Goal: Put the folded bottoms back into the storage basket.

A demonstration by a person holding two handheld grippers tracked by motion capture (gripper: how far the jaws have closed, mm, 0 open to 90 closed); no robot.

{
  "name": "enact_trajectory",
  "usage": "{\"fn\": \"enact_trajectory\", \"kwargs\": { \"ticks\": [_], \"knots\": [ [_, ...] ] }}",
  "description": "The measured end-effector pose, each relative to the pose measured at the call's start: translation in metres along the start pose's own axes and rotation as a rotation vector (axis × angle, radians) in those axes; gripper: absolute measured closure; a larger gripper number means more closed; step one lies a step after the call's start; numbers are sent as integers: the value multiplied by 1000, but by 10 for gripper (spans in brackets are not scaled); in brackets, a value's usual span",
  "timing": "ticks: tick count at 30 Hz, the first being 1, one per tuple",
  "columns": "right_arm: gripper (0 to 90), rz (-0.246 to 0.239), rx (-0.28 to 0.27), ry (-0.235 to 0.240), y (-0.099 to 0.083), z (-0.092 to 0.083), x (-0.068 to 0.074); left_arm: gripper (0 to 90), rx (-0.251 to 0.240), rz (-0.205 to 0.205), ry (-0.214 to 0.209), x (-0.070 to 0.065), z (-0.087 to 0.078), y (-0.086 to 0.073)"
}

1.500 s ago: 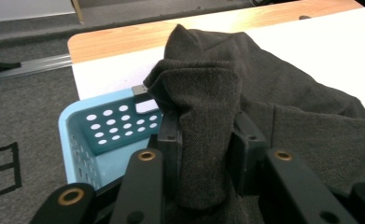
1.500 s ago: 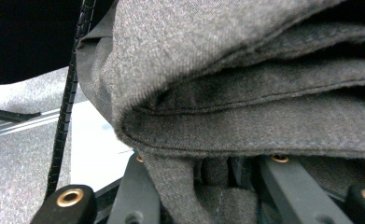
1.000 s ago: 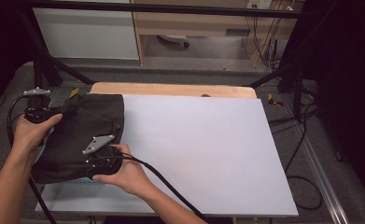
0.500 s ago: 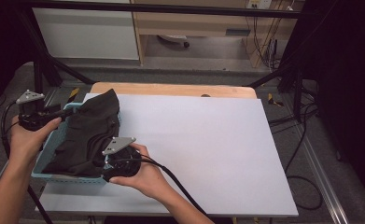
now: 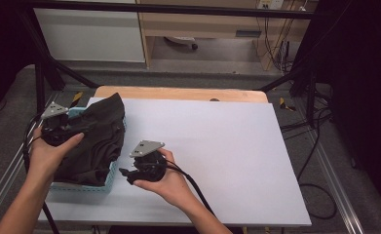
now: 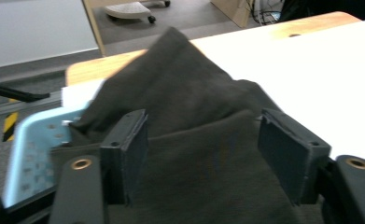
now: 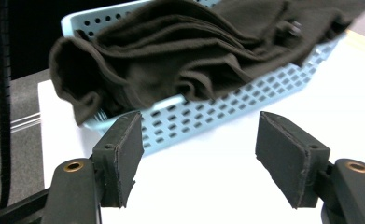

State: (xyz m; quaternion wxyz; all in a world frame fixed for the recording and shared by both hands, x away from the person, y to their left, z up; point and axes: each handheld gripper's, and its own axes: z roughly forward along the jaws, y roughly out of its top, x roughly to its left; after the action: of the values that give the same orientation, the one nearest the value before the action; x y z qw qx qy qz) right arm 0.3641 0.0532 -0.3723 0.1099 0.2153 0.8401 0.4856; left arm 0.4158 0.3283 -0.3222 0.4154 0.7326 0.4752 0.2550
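White and wide, the desk (image 5: 217,161) stands on a grey floor, with a wooden edge at its far side. At the left part of the desk sits a light blue basket (image 5: 111,173) with holes in its walls, and a dark cloth (image 5: 98,139) lies crumpled inside it and hangs over the rim. The left claw (image 6: 203,144) is over the cloth; its jaws have just been opening and stand apart, and the pads do not press the fabric. The right claw (image 7: 208,154) is just beside the basket, over the bare desk, released, with nothing between its jaws.
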Motion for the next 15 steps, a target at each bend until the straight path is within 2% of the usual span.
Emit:
{"fn": "enact_trajectory", "kwargs": {
  "ticks": [5, 12, 15],
  "knots": [
    [319, 11, 8, -29, -14, -13, -9, 251, 31, 8, -25, -20, 12, 1],
    [316, 35, -1, -71, -33, -37, -20, 209, 95, 24, -20, -37, 34, 1],
    [317, 46, -1, -90, -41, -47, -26, 209, 115, 51, -14, -44, 41, 0]
  ]
}}
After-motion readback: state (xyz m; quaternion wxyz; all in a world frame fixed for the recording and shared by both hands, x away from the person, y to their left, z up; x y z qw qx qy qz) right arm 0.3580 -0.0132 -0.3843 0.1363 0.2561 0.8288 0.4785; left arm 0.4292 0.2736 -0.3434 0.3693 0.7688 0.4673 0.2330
